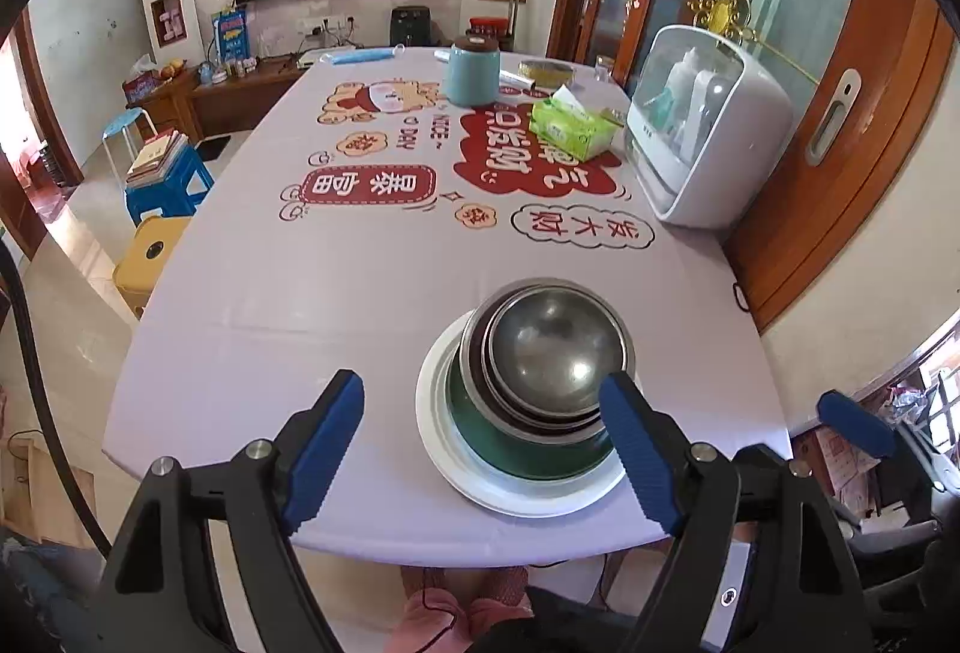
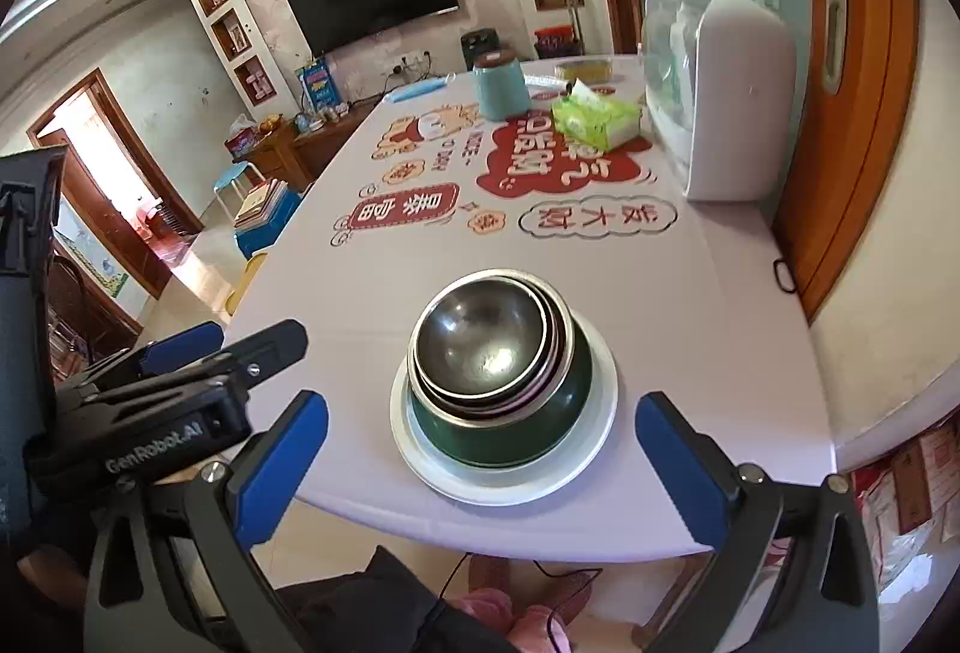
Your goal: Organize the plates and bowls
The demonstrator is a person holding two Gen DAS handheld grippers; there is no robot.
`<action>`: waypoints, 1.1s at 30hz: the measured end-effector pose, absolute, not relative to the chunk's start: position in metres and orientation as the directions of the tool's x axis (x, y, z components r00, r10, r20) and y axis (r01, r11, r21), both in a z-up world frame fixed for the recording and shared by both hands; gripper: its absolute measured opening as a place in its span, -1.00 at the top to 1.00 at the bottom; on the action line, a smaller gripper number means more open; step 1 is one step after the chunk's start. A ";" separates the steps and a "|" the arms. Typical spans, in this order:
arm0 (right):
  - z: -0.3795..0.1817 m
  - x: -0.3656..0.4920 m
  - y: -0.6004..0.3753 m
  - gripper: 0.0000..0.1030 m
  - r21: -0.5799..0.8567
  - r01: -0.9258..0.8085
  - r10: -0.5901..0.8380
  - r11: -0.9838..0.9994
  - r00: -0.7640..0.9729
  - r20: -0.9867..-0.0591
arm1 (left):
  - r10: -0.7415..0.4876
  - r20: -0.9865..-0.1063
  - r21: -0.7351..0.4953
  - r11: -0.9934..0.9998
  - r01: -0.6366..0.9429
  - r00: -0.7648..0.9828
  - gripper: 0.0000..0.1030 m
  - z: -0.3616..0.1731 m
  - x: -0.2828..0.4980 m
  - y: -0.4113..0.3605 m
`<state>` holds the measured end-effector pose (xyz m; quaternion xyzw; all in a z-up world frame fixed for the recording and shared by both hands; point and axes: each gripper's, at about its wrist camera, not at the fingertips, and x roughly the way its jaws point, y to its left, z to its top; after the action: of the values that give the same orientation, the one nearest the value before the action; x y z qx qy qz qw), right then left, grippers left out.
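Plates and bowls were seen gathered into a single stack near the front edge of the table (image 1: 372,293), which was covered by a pale printed cloth. A white plate (image 2: 591,434) was set at the bottom, a dark green bowl (image 2: 510,428) was stood on it, and steel bowls (image 2: 486,347) were nested inside the green one, the top one sitting slightly off-centre. The sorting was judged largely done, since no loose dish was seen elsewhere on the table; little more than a straightening of the nest appeared to be left. The left gripper (image 1: 480,443) was held above the near edge with its jaws spread wide and nothing gripped, one blue pad merely overlapping the stack in the left wrist view. The right gripper (image 2: 480,464) was likewise kept fully apart and empty, clear of the plate. A tissue box (image 1: 573,128), a teal jar (image 1: 472,71) and a white countertop appliance (image 1: 708,137) were left at the far end.
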<state>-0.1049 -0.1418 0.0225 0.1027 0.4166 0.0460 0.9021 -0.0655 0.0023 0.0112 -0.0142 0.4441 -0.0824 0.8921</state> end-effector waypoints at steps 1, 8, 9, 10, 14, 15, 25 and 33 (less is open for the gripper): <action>0.025 -0.104 -0.142 -1.00 0.210 0.034 0.136 0.977 0.659 -0.740 | -0.156 -0.788 -0.098 0.987 0.129 0.596 -0.63 0.012 -0.066 0.003; 0.017 -0.103 -0.145 -1.00 0.198 0.102 0.083 0.975 0.660 -0.747 | -0.098 -0.761 -0.054 0.995 0.088 0.641 -0.87 0.011 -0.074 0.009; 0.016 -0.102 -0.146 -1.00 0.201 0.104 0.084 0.974 0.661 -0.746 | -0.094 -0.765 -0.052 0.995 0.085 0.637 -0.90 0.009 -0.074 0.010; 0.017 -0.102 -0.147 -1.00 0.204 0.107 0.082 0.973 0.664 -0.743 | -0.090 -0.768 -0.049 0.995 0.082 0.634 -0.97 0.008 -0.073 0.011; 0.019 -0.098 -0.144 -1.00 0.198 0.097 0.082 0.975 0.677 -0.731 | -0.063 -0.760 -0.023 0.997 0.069 0.647 -0.98 0.011 -0.070 0.011; 0.020 -0.097 -0.142 -1.00 0.198 0.090 0.085 0.976 0.680 -0.728 | -0.056 -0.758 -0.016 0.998 0.068 0.650 -0.98 0.011 -0.069 0.012; 0.019 -0.087 -0.141 -1.00 0.199 0.080 0.093 0.977 0.677 -0.730 | -0.025 -0.758 0.015 0.998 0.057 0.651 -0.98 0.012 -0.060 0.008; 0.017 -0.083 -0.144 -1.00 0.199 0.081 0.094 0.977 0.672 -0.734 | -0.023 -0.759 0.020 0.998 0.058 0.651 -0.98 0.013 -0.057 0.006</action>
<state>-0.0827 -0.1437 0.0166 0.1078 0.4047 0.0036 0.9080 -0.0574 0.0061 0.0125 0.0211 0.4173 -0.0222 0.9082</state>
